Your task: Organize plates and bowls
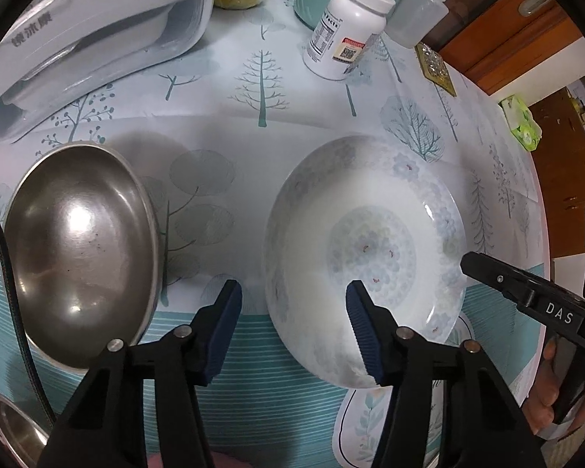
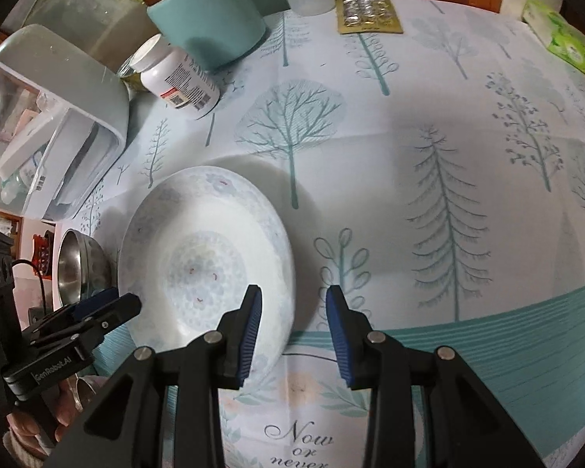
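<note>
A white floral plate (image 1: 370, 241) lies flat on the tree-print tablecloth; it also shows in the right wrist view (image 2: 202, 249). A steel bowl (image 1: 78, 257) sits to its left, seen small in the right wrist view (image 2: 78, 269). My left gripper (image 1: 294, 327) is open, straddling the plate's left rim, one pad (image 1: 360, 331) over the plate. My right gripper (image 2: 294, 335) is open, straddling the plate's right rim. Each gripper appears in the other's view: the right one (image 1: 526, 296), the left one (image 2: 89, 312).
A clear storage box (image 1: 97, 35) stands back left. A white pill bottle (image 1: 347, 31), a squeeze bottle (image 1: 425, 11), a teal canister (image 2: 210, 11), a gold blister pack (image 2: 368, 13) and a green tissue pack (image 2: 561, 35) line the far side. Another steel bowl (image 1: 11, 429) sits near left.
</note>
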Motion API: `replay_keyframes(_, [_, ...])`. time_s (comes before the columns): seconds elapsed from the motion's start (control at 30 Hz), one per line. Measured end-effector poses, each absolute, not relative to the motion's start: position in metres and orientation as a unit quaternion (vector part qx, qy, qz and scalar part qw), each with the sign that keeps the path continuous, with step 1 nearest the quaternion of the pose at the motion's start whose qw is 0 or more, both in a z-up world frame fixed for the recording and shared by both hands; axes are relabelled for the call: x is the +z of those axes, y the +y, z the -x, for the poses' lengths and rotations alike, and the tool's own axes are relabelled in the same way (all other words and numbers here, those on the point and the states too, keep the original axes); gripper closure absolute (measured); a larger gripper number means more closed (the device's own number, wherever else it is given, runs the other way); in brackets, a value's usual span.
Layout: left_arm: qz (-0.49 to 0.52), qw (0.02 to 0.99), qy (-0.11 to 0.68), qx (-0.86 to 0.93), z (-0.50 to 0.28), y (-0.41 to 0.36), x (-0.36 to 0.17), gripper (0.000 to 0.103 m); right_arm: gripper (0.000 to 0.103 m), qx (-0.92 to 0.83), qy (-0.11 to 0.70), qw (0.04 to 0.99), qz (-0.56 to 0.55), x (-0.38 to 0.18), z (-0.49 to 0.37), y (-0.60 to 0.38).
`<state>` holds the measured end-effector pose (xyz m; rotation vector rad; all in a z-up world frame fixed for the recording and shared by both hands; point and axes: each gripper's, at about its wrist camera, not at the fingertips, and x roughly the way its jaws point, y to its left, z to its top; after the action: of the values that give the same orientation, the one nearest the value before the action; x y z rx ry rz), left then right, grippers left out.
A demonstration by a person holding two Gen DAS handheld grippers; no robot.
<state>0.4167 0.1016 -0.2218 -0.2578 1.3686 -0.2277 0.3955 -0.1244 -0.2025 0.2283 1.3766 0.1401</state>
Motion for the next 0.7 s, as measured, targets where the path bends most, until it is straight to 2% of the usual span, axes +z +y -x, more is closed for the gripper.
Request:
replay_keyframes(0.07, [0.12, 0.759, 0.631, -0.104, -0.418, 0.1, -0.225, 0.055, 0.07, 0.068, 0.635, 0.762, -0.103, -0.205, -0.398, -0.122])
replay_keyframes(0.2, [0.126, 0.758, 0.632, -0.104, -0.42, 0.1, -0.229, 0.062, 0.083, 0.076, 0.642, 0.756, -0.103, -0.211, -0.401, -0.119])
replay_keyframes(0.43, [0.132, 0.753, 0.636, -0.1, -0.421, 0.103, -0.235, 0.077, 0.095, 0.075, 0.644, 0.755, -0.103, -0.215, -0.403, -0.121])
replay_keyframes(0.7, [0.129, 0.75, 0.642, -0.094, -0.424, 0.107, -0.24, 0.088, 0.097, 0.076, 0.642, 0.755, -0.111, -0.216, -0.404, -0.125])
